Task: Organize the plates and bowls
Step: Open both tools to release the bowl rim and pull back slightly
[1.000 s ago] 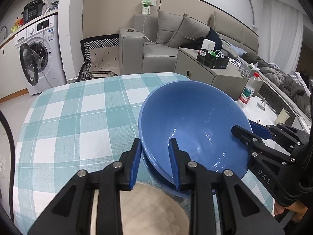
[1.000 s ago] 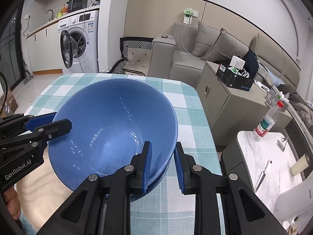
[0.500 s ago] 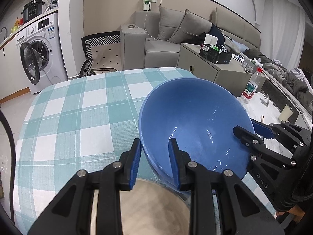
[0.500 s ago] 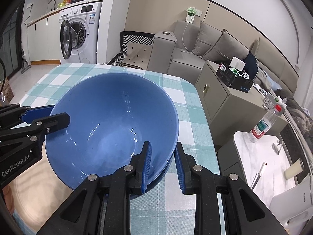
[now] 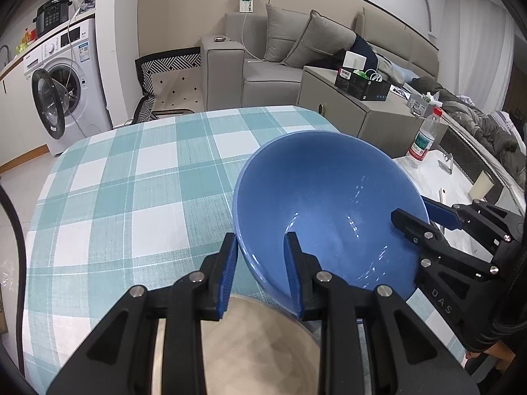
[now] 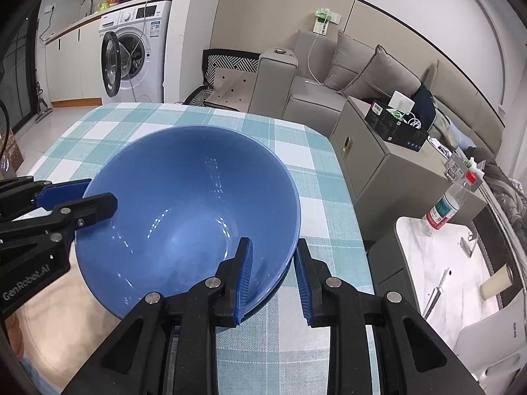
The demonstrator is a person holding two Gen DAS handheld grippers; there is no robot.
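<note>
Two grippers, my left gripper (image 5: pixel 260 276) and right gripper (image 6: pixel 273 279), clamp their jaws on the blue bowl (image 5: pixel 326 217); lowering it onto the beige plate (image 5: pixel 257 345) should follow.

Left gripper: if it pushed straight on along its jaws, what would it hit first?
The blue bowl, whose rim the left gripper already clamps; beyond it probably the checked tablecloth, though depth is unclear.

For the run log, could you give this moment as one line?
blue bowl: held above beige plate | left gripper: gripping rim | right gripper: gripping rim
</note>
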